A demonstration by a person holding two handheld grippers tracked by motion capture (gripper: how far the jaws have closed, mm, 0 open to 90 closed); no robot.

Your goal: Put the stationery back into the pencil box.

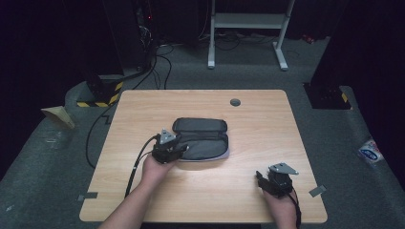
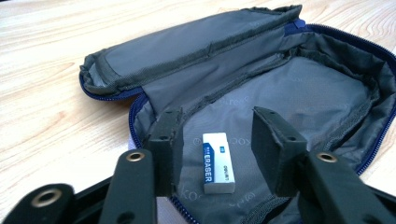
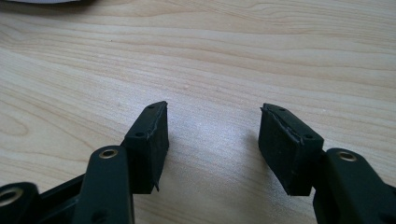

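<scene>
Eraser (image 2: pixel 217 162): a small white block with a blue and white paper sleeve. It lies flat on the floor of the open pencil case, between the left jaws but not touched by them.
Pencil case (image 1: pixel 203 138): soft grey cloth with a blue zip around the edge. It sits near the middle of the table and its lid is flopped open toward the far side.
Left gripper (image 2: pixel 217 128): its jaws stand apart, one on each side of the eraser, with a gap on both sides. Nothing is pinched. It hangs just over the near end of the case.
Right gripper (image 3: pixel 212 140): its jaws stand apart too, with only bare wood between them. It waits near the front right part of the table, well apart from the case.
Table (image 1: pixel 267 124): light wood, smooth, with wavy grain lines.
What could go wrong: I think the soft lining could bunch up and get caught in a jaw if the left gripper dips low. The eraser is smooth and its sleeve is slick, so it could slide or tip if a jaw bumps it.
Another worry: the case is floppy and light, and no gripper holds it down, so a push could drag it across the smooth table.
Shapes: eraser is a neat box; case is a long rounded pouch; jaw pads are flat black blocks.
</scene>
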